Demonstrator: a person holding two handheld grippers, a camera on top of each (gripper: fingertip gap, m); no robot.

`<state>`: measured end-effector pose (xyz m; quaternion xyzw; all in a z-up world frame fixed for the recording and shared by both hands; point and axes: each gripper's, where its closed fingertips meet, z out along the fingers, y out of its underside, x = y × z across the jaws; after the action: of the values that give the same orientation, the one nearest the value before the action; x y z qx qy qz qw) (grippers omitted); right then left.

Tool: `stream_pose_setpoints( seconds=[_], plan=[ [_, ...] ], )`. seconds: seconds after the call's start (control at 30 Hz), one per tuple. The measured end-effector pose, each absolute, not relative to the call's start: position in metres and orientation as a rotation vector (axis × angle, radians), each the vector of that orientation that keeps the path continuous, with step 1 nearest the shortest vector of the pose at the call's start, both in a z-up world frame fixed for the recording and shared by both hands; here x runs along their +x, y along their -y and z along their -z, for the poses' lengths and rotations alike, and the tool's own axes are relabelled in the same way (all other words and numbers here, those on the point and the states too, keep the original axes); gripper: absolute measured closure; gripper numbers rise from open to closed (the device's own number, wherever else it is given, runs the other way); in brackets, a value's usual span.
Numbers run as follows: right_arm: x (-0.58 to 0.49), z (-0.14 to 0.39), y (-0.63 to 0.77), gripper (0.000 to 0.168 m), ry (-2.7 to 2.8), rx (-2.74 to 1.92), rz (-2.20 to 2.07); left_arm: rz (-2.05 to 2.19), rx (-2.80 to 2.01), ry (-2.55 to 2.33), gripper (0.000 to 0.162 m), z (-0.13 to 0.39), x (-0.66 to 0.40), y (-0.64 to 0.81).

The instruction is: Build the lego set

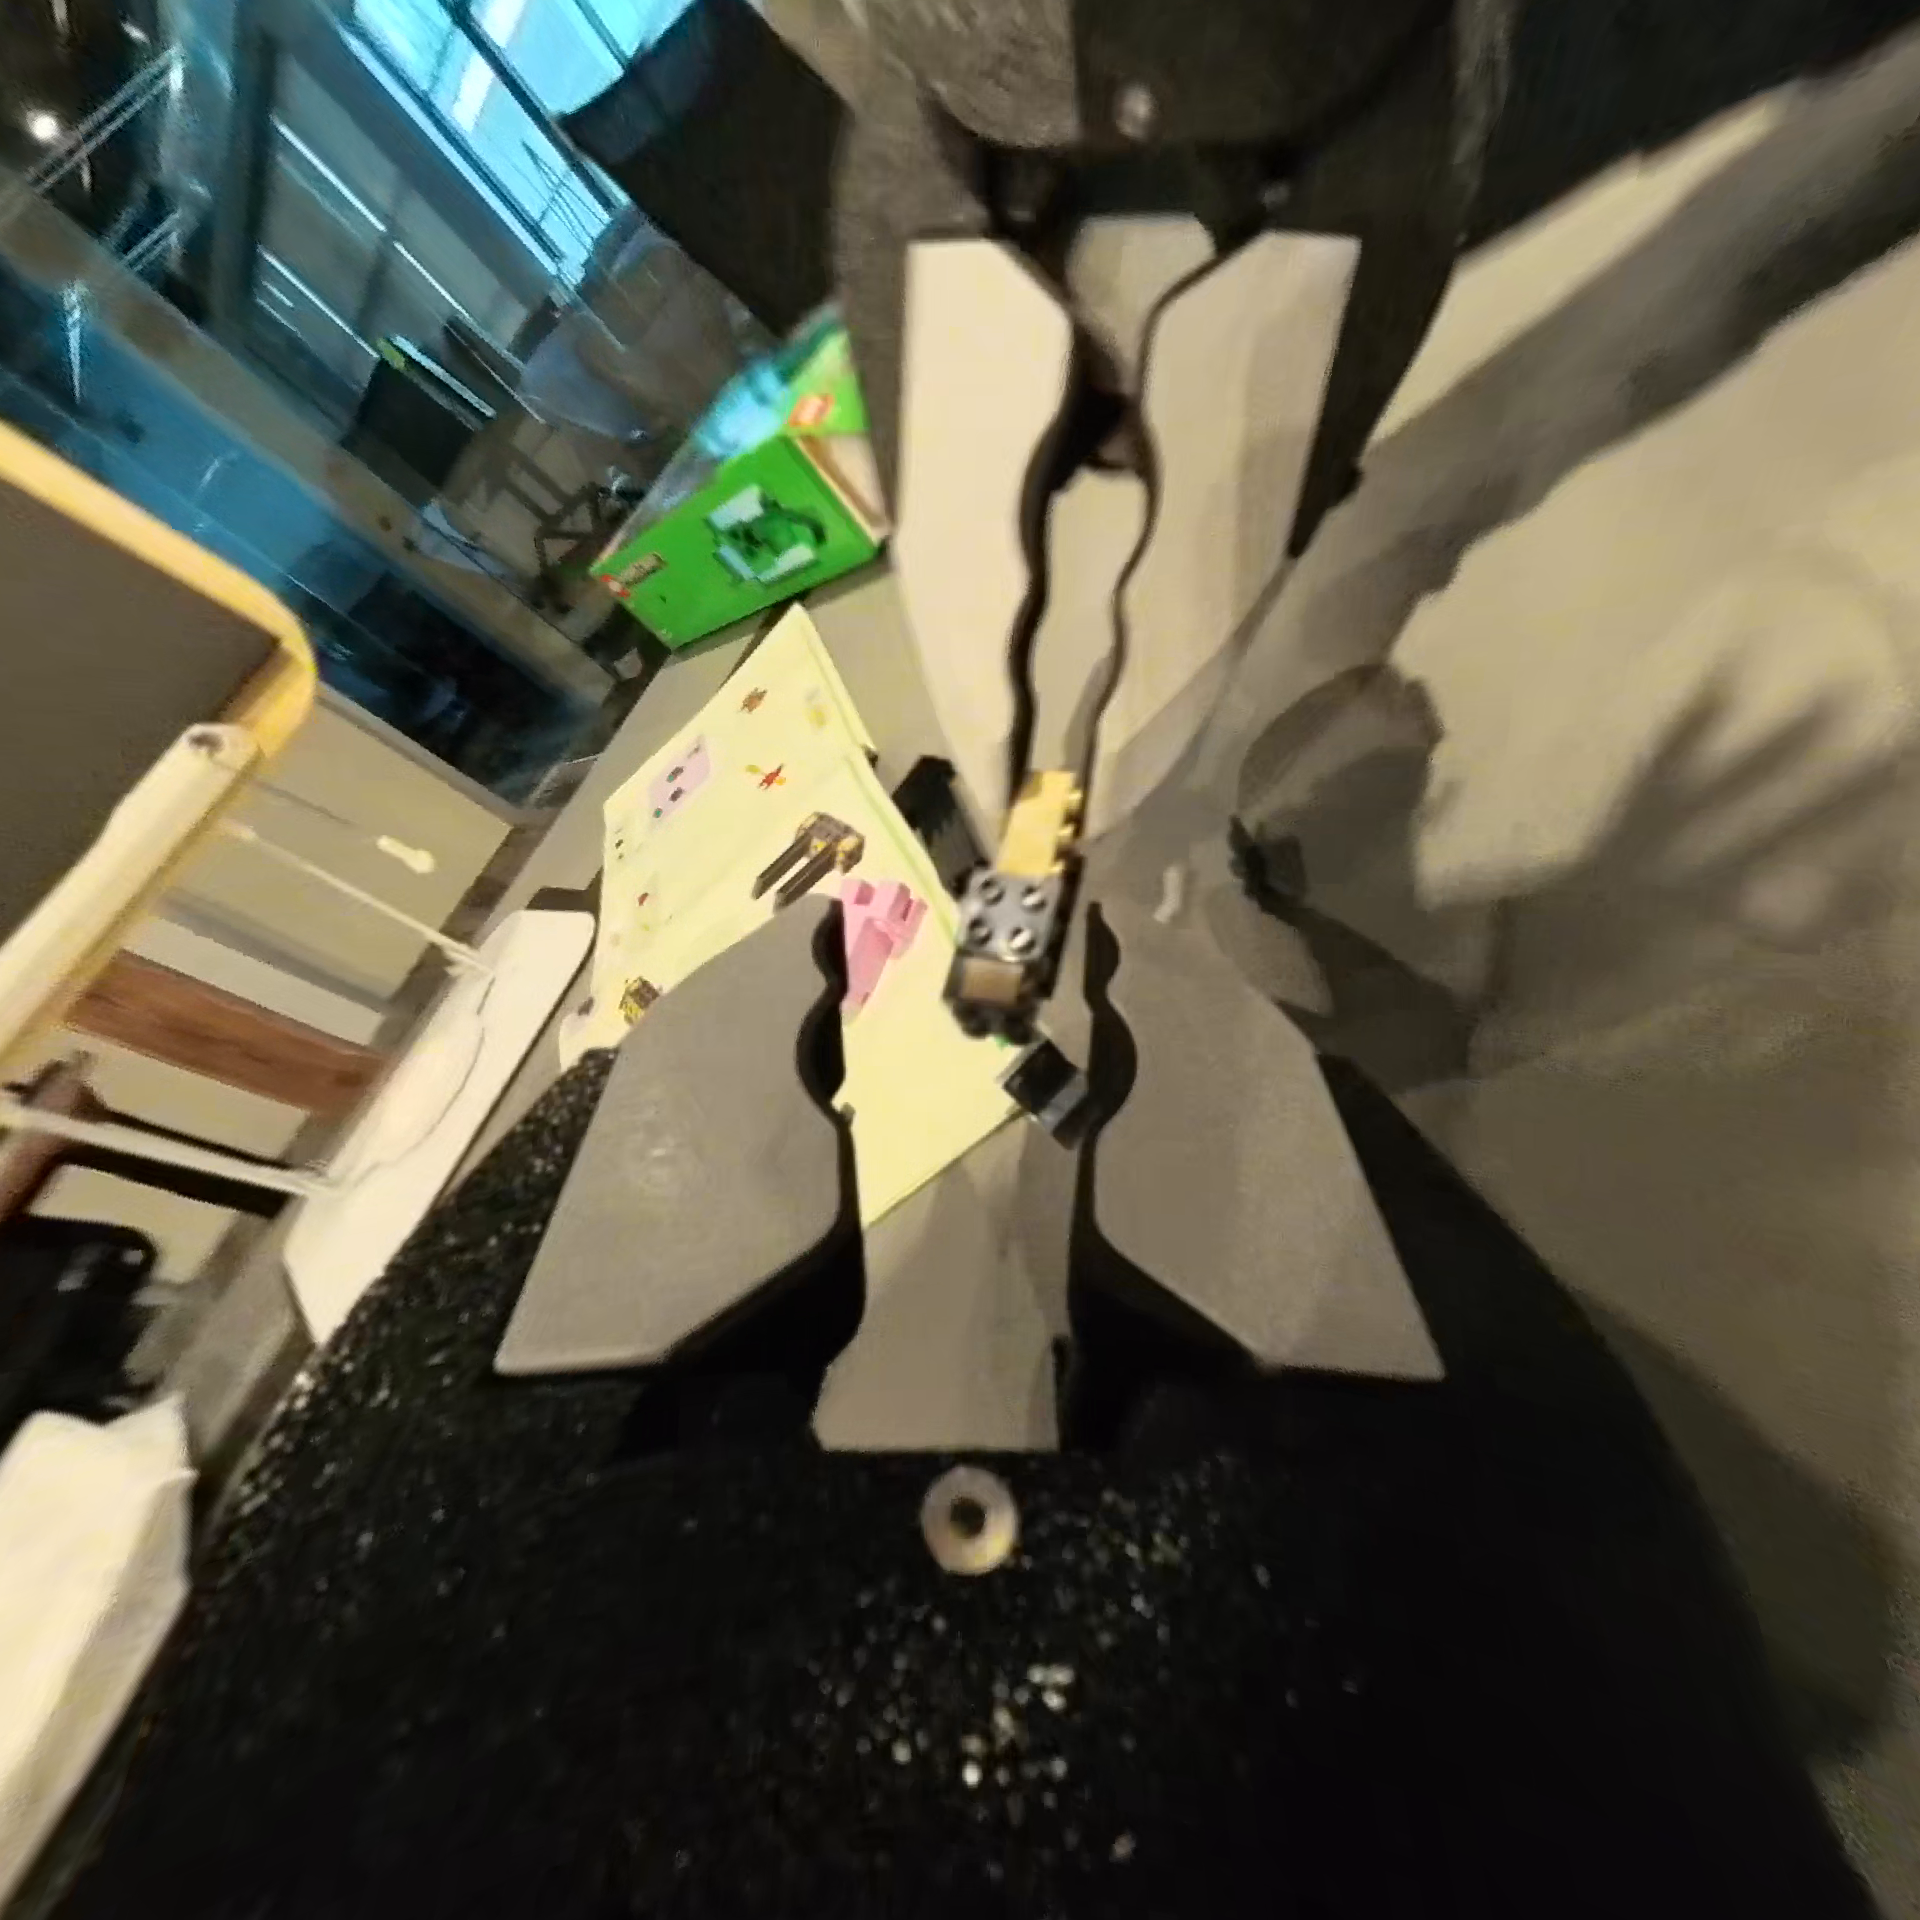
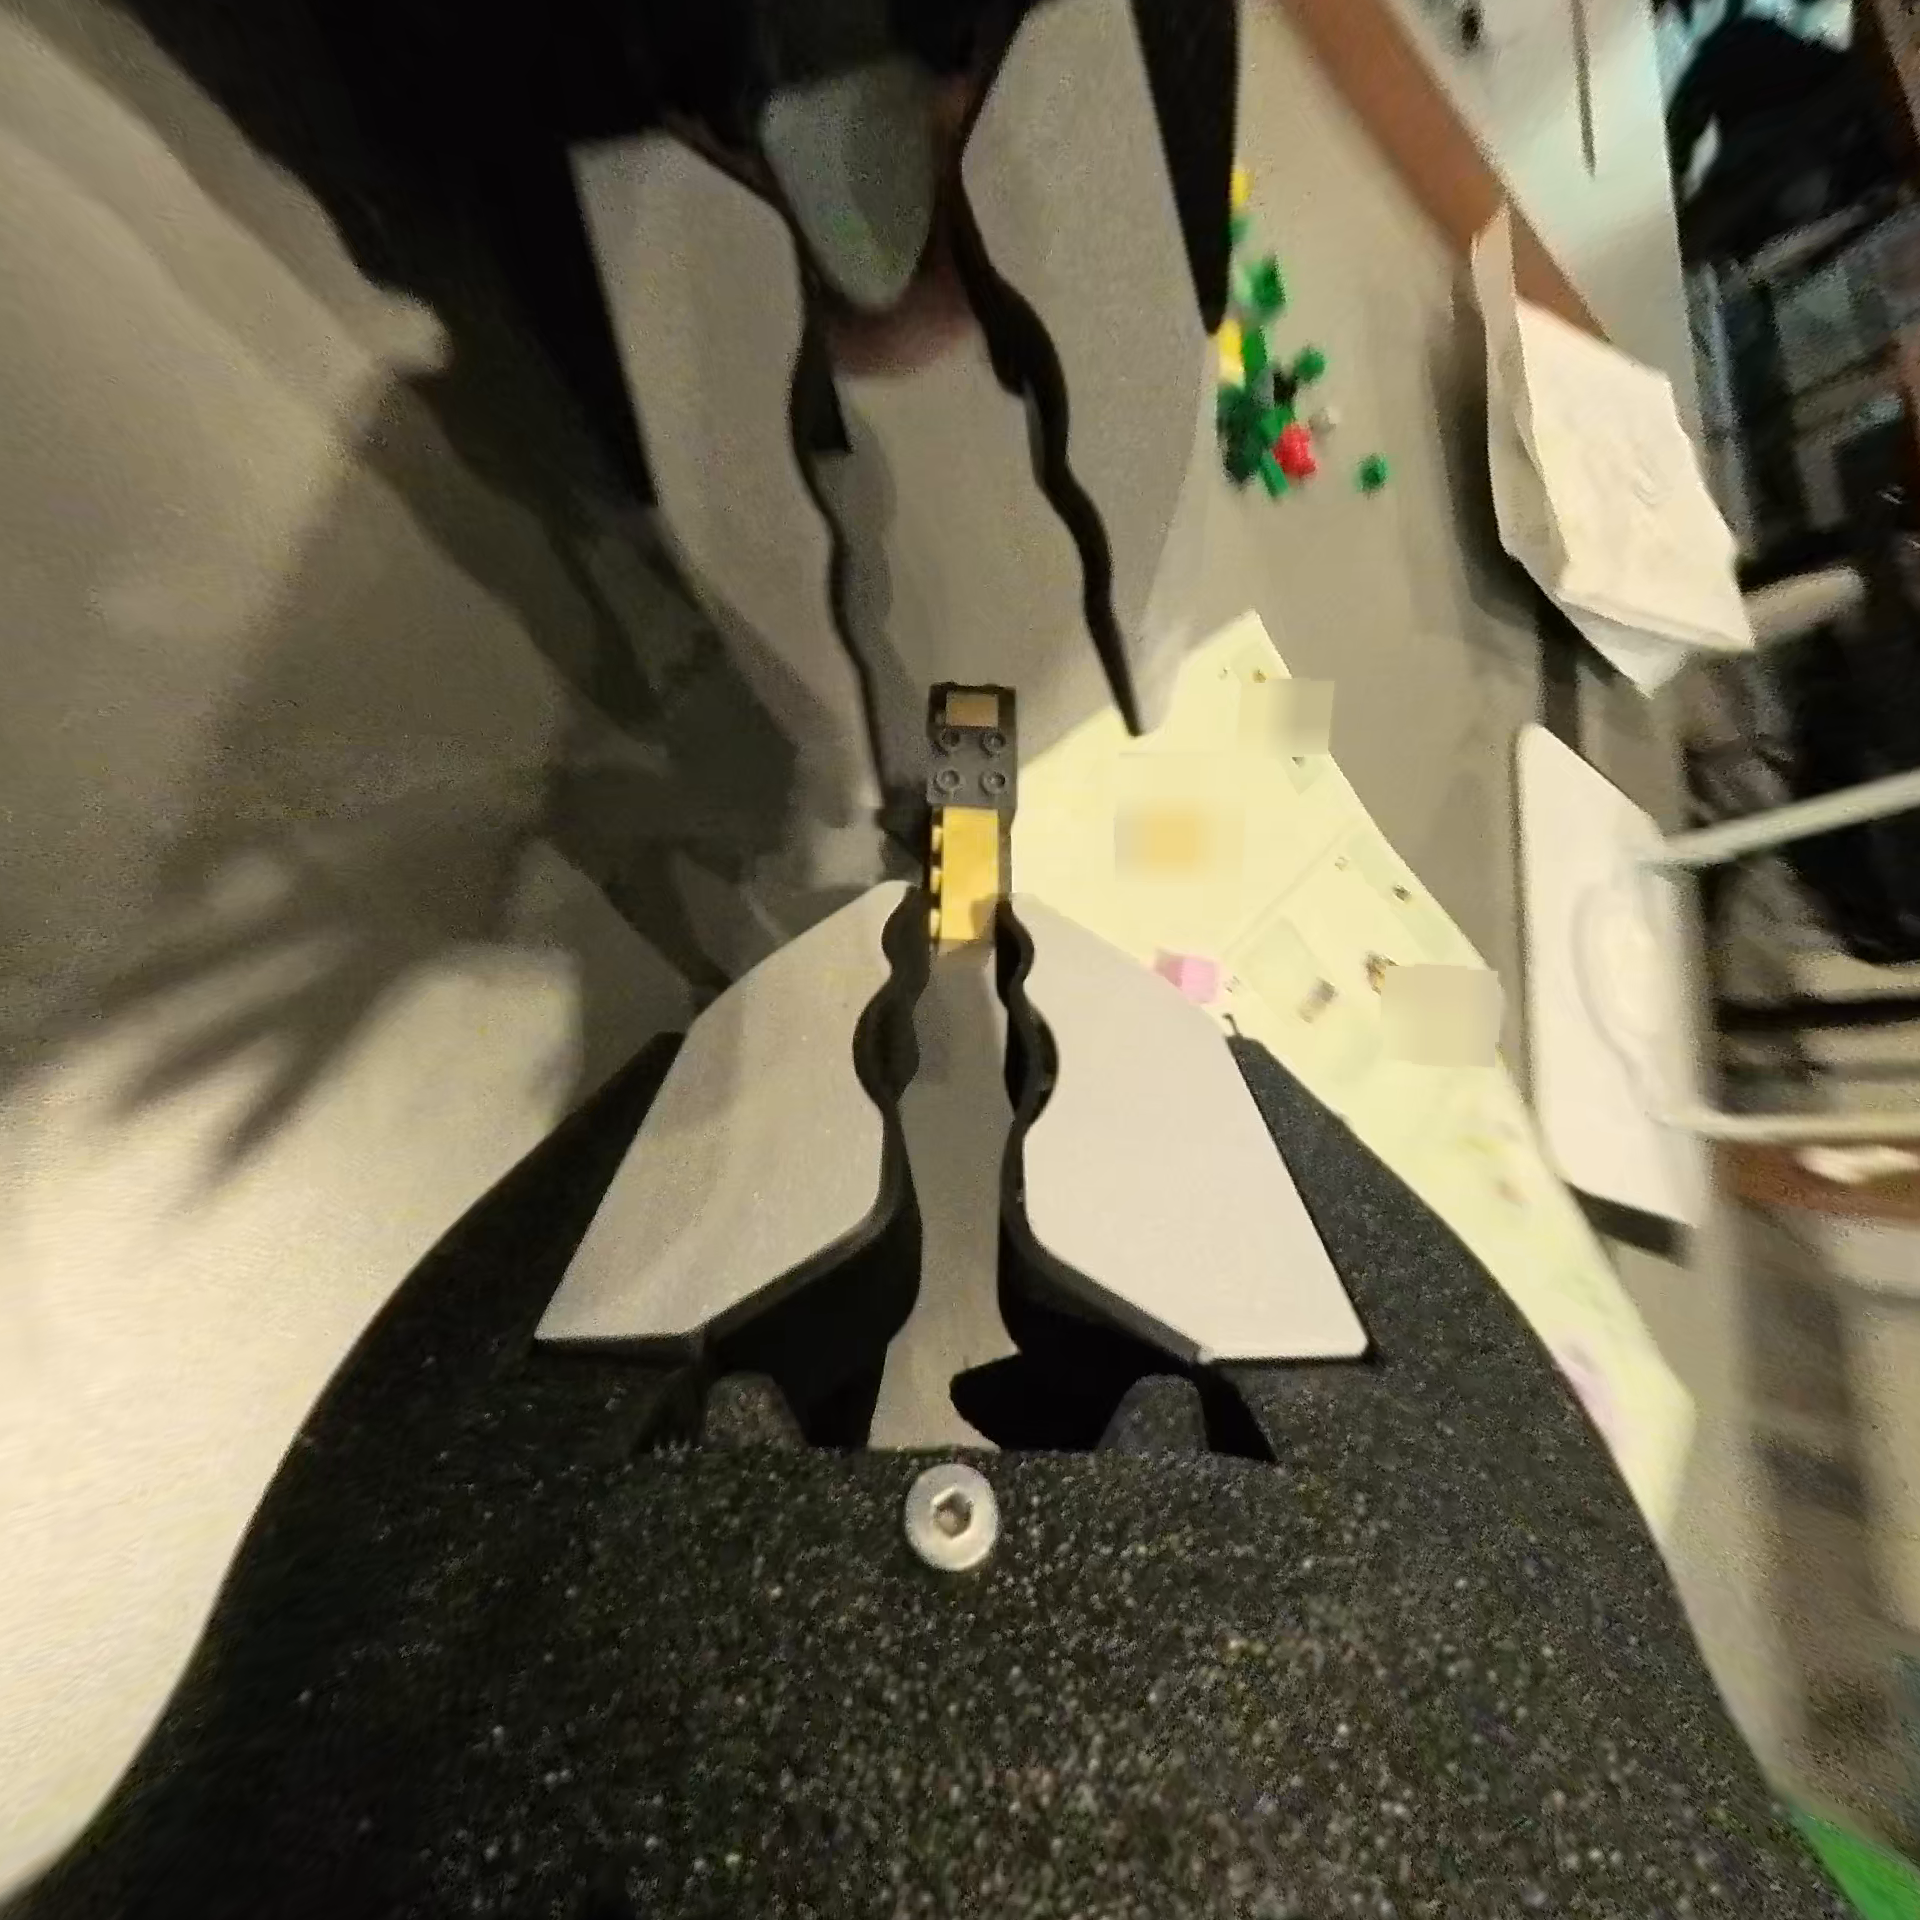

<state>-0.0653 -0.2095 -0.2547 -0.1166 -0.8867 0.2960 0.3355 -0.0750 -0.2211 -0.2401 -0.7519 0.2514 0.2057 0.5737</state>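
- Left wrist view: the left tongs (image 1: 961,971) stood spread, the dark grey-and-tan brick assembly (image 1: 1013,914) between their tips, above the instruction sheet (image 1: 727,821).
- Right wrist view: the right tongs (image 2: 954,914) pinched the assembly's tan end (image 2: 971,873) above the counter (image 2: 260,779).

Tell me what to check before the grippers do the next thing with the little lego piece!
1. Right gripper shut on the lego piece by its tan end: ok.
2. Left gripper open, with room for the dark studded end: ok.
3. Piece lined up between the left fingers: not ok; it sits close to one finger.
4. Instruction booklet open on the table: ok.
5. Loose bricks lying on the table: ok.
6. Small dark piece held or loose: cannot tell.
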Motion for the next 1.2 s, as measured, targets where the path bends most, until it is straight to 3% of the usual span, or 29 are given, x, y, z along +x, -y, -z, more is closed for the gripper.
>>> stream_pose_setpoints(
  seconds=[0.03,0.17,0.27,0.53,1.2],
  plan=[
    [-0.064,0.252,0.211,0.157,2.305,-0.322,-0.862,-0.455,-1.756,-0.574,0.119,0.238,-0.076,0.223],
    [-0.061,0.241,0.213,0.157,2.265,-0.374,-1.096,-0.340,-1.760,-0.559,0.124,0.241,-0.075,0.227],
    [-0.059,0.240,0.215,0.157,2.259,-0.365,-1.140,-0.348,-1.723,-0.568,0.138,0.237,-0.073,0.228],
    [-0.059,0.240,0.214,0.157,2.254,-0.375,-1.182,-0.305,-1.723,-0.568,0.144,0.237,-0.071,0.229],
    [-0.055,0.239,0.217,0.157,2.231,-0.307,-1.164,-0.309,-1.699,-0.574,0.143,0.236,-0.070,0.229]
  ],
)
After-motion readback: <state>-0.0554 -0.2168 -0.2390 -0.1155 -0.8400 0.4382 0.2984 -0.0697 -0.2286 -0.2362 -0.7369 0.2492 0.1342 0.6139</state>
